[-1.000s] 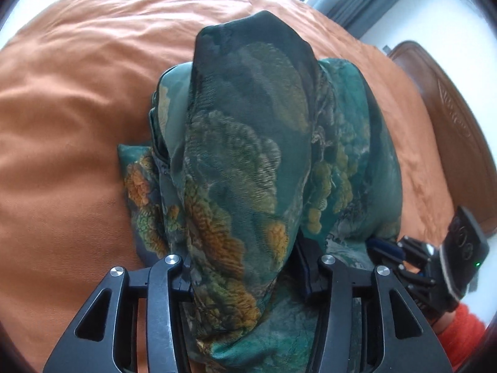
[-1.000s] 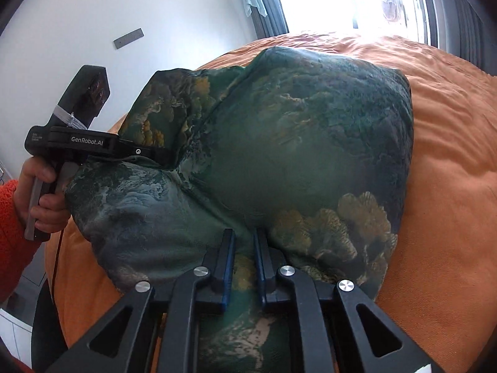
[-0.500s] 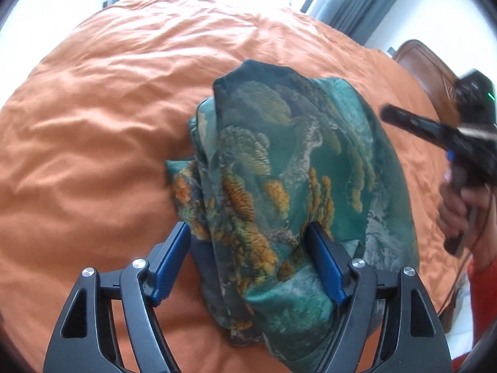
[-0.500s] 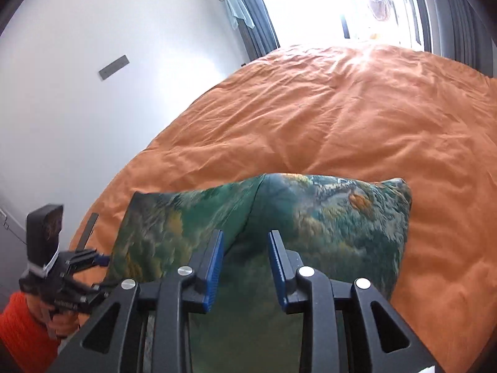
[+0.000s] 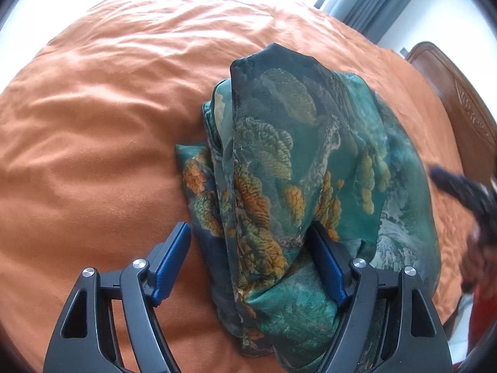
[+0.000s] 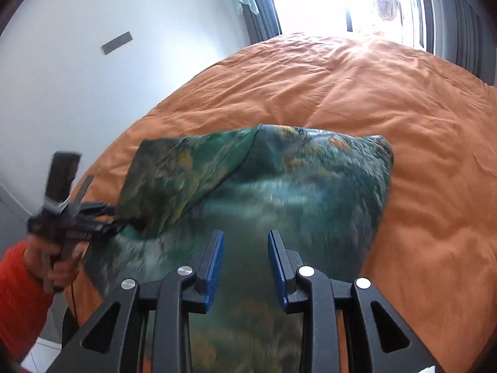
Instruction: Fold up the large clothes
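Observation:
A dark green garment with orange and gold print [image 5: 295,180] lies folded in a thick bundle on the orange bed; it also shows in the right wrist view [image 6: 279,180]. My left gripper [image 5: 248,248] is open, its blue-padded jaws spread on either side of the bundle's near end, not clamping it. In the right wrist view the left gripper [image 6: 80,217] sits at the garment's left edge. My right gripper [image 6: 245,248] is open and empty above the garment's near part. It appears blurred at the right edge of the left wrist view [image 5: 462,189].
The orange bedcover [image 5: 93,124] spreads wide to the left and far side. A wooden headboard [image 5: 459,93] stands at the right. A white wall [image 6: 93,77] and grey curtains [image 6: 261,3] border the bed, with a bright window behind.
Both grippers have let go of the garment and opened. They pulled back and up, and the garment now rests folded on the bed.

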Tool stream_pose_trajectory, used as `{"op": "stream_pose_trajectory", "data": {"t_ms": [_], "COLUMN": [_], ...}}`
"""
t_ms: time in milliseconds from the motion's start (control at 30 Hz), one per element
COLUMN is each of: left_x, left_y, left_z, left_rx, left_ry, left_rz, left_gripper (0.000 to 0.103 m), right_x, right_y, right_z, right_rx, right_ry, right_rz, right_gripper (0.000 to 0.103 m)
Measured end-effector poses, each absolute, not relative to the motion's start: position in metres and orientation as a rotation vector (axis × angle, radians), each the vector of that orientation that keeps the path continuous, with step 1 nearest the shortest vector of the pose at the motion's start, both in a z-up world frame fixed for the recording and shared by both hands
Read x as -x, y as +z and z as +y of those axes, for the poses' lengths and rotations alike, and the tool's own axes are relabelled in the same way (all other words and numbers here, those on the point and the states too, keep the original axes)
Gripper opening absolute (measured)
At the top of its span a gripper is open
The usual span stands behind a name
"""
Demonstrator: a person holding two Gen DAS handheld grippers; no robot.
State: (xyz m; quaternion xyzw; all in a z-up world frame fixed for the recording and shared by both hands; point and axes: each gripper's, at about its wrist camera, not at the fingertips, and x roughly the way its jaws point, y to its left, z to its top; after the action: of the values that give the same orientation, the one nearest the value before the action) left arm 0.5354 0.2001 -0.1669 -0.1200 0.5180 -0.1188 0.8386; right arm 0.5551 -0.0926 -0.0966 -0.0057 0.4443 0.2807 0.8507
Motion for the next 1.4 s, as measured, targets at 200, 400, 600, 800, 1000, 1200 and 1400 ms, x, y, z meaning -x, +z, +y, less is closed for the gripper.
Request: {"op": "stream_pose_trajectory", "data": {"t_ms": [200,400,600,800,1000,1200,1400], "left_x": [-0.528,-0.519,-0.484,-0.448,-0.440,-0.446,-0.474], "left_y": [-0.168,-0.166,-0.121,-0.084,-0.071,-0.073,-0.090], "left_z": [0.200,0.197,0.184,0.165,0.156,0.177,0.229], "left_rx": [0.270,0.262,0.181,0.034,-0.024,0.073,0.387], "left_ry": [-0.242,-0.203,-0.104,0.022,0.074,-0.001,-0.168], "left_rz": [1.091,1.067,0.951,0.843,0.812,0.872,0.981], "left_gripper": [0.079,0.087,0.091,0.098,0.098,0.098,0.098], "right_x": [-0.450,-0.448,-0.417,-0.400,-0.392,-0.393,-0.415], "right_y": [-0.108,-0.166,-0.126,-0.106,-0.107,-0.105,-0.100], "right_z": [-0.114,-0.107,-0.123,-0.149,-0.165,-0.175,-0.200], "right_rx": [0.003,0.008,0.034,0.114,0.101,0.048,-0.076], "right_ry": [0.641,0.562,0.495,0.340,0.298,0.302,0.304], "right_rz": [0.938,1.023,0.930,0.863,0.877,0.897,0.904], "right_gripper": [0.030,0.029,0.078,0.081,0.081,0.081,0.081]}}
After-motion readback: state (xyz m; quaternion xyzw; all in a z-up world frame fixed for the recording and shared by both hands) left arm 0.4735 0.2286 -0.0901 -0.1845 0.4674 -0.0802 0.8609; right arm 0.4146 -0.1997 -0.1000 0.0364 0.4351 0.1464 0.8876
